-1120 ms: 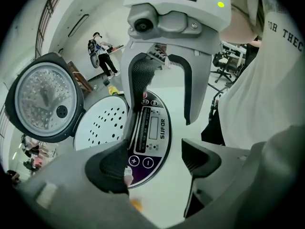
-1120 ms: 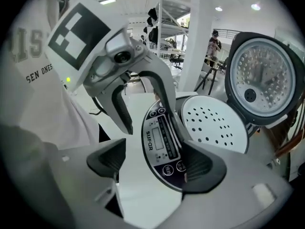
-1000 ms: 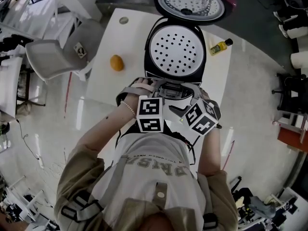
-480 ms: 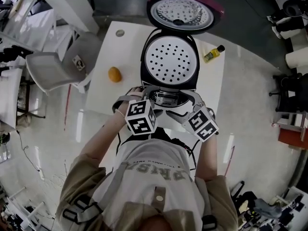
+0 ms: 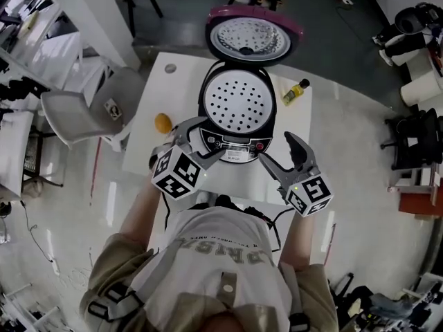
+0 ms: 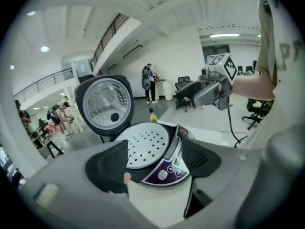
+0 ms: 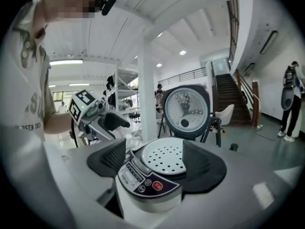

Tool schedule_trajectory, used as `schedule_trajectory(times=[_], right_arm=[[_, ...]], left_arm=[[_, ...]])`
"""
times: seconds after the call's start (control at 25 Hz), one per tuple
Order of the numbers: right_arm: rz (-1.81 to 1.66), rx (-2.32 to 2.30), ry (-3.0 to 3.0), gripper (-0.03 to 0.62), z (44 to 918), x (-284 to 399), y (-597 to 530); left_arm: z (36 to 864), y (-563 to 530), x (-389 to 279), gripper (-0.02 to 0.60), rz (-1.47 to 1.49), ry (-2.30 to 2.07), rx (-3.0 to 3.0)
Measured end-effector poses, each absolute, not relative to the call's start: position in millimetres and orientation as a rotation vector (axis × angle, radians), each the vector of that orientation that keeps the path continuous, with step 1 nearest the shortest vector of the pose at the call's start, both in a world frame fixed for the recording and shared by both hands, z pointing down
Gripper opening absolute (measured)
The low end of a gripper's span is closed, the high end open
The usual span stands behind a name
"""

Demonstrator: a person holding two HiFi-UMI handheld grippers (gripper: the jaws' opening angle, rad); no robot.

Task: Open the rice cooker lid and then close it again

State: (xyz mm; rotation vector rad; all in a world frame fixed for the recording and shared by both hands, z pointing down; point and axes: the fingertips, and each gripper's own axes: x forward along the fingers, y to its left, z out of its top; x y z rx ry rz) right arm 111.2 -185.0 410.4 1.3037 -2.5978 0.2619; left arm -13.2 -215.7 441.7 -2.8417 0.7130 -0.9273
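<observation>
Finds the rice cooker (image 5: 235, 146) in the middle of the table (image 5: 181, 88), lid (image 5: 250, 39) swung up toward the far edge, perforated tray (image 5: 237, 102) bared. Puts the left gripper (image 5: 196, 138) close at its front-left, jaws spread, holding nothing; the right gripper (image 5: 280, 154) near its front-right, jaws likewise apart and empty. Adds an orange (image 5: 163, 123) toward the left edge, a bottle (image 5: 295, 90) toward the right.

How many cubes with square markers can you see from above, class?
2. The left cube sits near the front-left corner of the rice cooker; the right cube sits off its front-right. No more seem hidden.
</observation>
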Motion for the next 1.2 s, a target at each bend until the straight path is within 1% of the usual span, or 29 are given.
schedule_trajectory(times=[0.12, 0.32, 0.52, 0.64, 0.96, 1.2], right_arm=[[0.307, 1.515, -2.683, 0.365, 382.6, 136.6, -190.0], [0.403, 1.800, -2.811, 0.365, 346.8, 167.5, -195.3], [0.331, 2.044, -2.769, 0.364, 326.5, 193.0, -201.7], [0.319, 2.125, -2.785, 0.364, 315.6, 203.9, -204.2], [0.300, 2.121, -2.828, 0.364, 300.7, 223.1, -212.4], [0.283, 2.013, -2.860, 0.364, 296.0, 237.1, -232.4]], left_arm=[[406.5, -236.8, -28.2, 0.362, -0.729, 0.940, -2.798], [368.1, -261.7, -58.9, 0.360, -0.490, 1.286, -2.722], [338.1, -272.2, -77.8, 0.360, -0.269, 1.485, -2.675], [324.6, -275.3, -82.8, 0.359, -0.157, 1.531, -2.684], [313.4, -285.1, -79.8, 0.359, -0.163, 1.543, -2.660], [308.0, -298.2, -59.2, 0.359, -0.272, 1.465, -2.598]])
